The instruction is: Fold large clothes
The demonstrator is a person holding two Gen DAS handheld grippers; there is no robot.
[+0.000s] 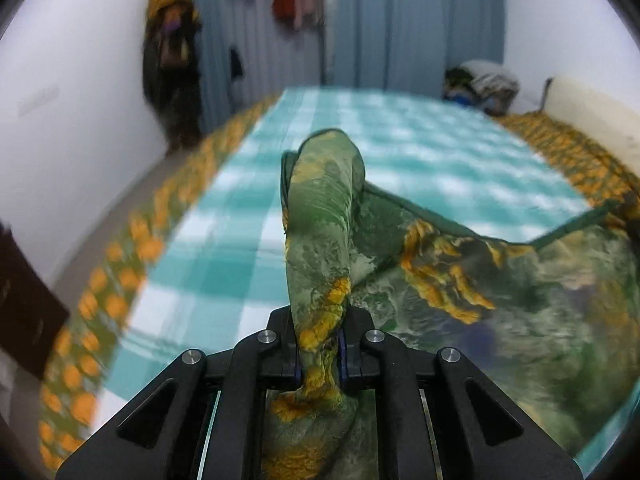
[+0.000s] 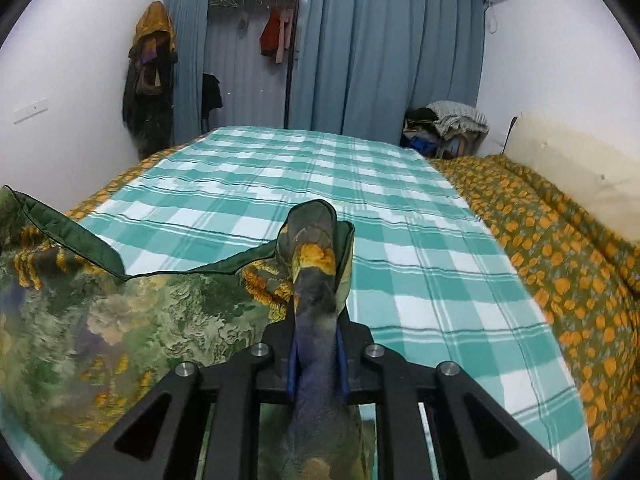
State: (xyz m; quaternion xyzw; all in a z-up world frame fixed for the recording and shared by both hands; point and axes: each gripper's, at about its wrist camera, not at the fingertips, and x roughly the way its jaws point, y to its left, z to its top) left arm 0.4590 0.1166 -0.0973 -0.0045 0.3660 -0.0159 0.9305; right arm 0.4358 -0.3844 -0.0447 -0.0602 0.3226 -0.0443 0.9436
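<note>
A large green garment with yellow flower print and a dark green hem (image 1: 500,280) hangs stretched between my two grippers above the bed. My left gripper (image 1: 319,354) is shut on one bunched corner, which sticks up between its jaws. The cloth spreads to the right in this view. My right gripper (image 2: 316,360) is shut on the other corner of the garment (image 2: 132,320), which spreads to the left in the right wrist view. The lower part of the garment is hidden below both views.
A bed with a teal and white checked sheet (image 2: 320,184) lies ahead. An orange-flowered cover (image 2: 560,248) lies along its right side. Blue curtains (image 2: 380,48), a coat stand (image 2: 148,80) at the left wall and a clothes pile (image 2: 448,124) stand behind.
</note>
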